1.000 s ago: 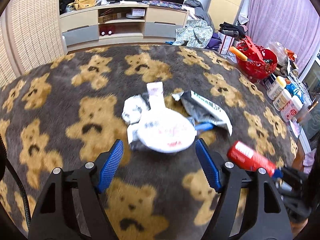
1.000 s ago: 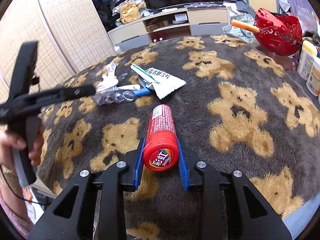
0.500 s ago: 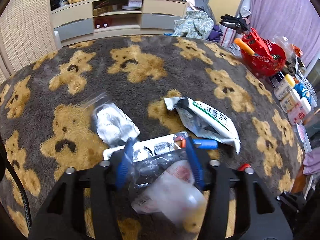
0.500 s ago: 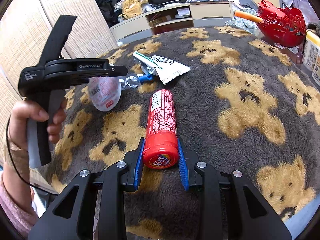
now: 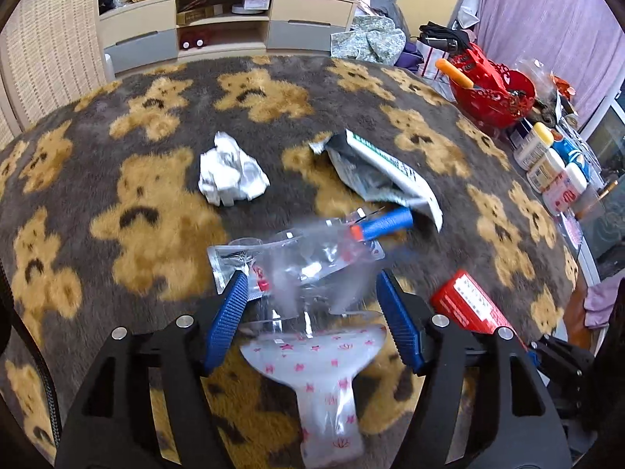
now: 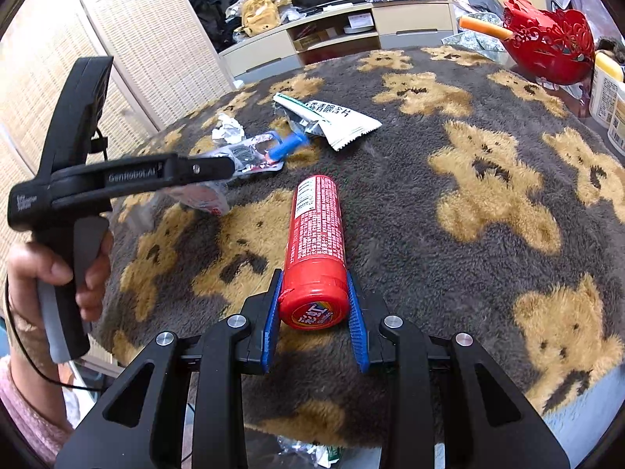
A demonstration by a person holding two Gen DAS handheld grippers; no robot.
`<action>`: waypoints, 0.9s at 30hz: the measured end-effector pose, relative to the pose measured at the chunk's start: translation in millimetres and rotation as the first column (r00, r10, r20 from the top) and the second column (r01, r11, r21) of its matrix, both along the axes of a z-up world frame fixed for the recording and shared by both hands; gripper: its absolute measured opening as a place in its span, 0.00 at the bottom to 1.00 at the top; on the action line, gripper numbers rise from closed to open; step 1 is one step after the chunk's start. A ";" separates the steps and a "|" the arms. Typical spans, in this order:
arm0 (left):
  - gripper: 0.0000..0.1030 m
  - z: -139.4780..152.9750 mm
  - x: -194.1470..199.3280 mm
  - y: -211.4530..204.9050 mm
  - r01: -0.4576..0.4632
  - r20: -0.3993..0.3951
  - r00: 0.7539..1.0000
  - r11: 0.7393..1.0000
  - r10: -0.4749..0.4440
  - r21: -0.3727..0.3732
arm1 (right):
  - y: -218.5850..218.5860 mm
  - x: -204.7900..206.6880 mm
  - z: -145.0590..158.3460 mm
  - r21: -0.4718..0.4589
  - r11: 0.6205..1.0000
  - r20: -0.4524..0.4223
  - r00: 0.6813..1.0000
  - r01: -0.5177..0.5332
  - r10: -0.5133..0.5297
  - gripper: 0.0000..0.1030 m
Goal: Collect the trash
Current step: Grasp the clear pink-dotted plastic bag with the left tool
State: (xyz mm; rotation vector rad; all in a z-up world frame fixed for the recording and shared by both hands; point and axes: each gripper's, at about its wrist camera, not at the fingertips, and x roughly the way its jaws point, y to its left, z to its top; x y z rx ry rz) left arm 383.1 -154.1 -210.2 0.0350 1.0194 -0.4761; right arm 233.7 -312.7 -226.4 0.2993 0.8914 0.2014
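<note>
My left gripper (image 5: 310,297) is open over a pile of clear plastic wrappers (image 5: 312,262) on the bear-print blanket (image 5: 156,203); a pink-starred plastic bag (image 5: 324,375) lies loose between its jaws. A crumpled white tissue (image 5: 230,172), a white-and-green sachet (image 5: 386,172) and a blue marker (image 5: 384,224) lie beyond. My right gripper (image 6: 314,297) is shut on a red tube can (image 6: 316,250), which also shows in the left wrist view (image 5: 472,305). The left gripper's body (image 6: 129,176) shows in the right wrist view, over the wrappers (image 6: 250,152).
A red basket (image 5: 492,93) with an orange stick stands at the far right, with several bottles (image 5: 550,168) beside it. A TV cabinet (image 5: 222,19) stands behind. A wicker screen (image 6: 129,51) is on the left. The table edge (image 6: 586,398) is near me.
My left gripper has opened and the starred bag now lies loose between its jaws; the view has pulled back over the pile. The right gripper still holds the red can.
</note>
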 end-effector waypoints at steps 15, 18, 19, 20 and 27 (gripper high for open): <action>0.72 -22.2 -45.7 15.3 -0.003 -0.024 1.000 1.000 0.003 0.004 | 1.7 -10.1 -1.3 0.014 1.000 -0.001 1.000 -0.001 0.001 0.31; 0.71 -22.6 -51.3 17.8 -0.018 -0.010 1.000 1.000 0.018 -0.003 | 1.9 -12.2 -1.8 0.018 1.000 0.000 1.000 -0.001 0.001 0.31; 0.71 -22.4 -49.9 18.7 -0.022 -0.014 1.000 1.000 0.022 -0.012 | 1.3 -12.8 -1.6 0.022 1.000 0.001 1.000 -0.001 0.001 0.31; 0.70 -22.0 -48.8 18.9 -0.023 -0.016 1.000 1.000 0.022 -0.014 | 1.1 -11.8 -1.3 0.022 1.000 0.002 1.000 -0.001 0.001 0.31; 0.20 -19.9 -38.7 28.9 -0.060 -0.038 0.998 0.997 0.058 -0.050 | 0.4 -16.0 0.4 0.020 1.000 0.007 1.000 0.007 -0.007 0.31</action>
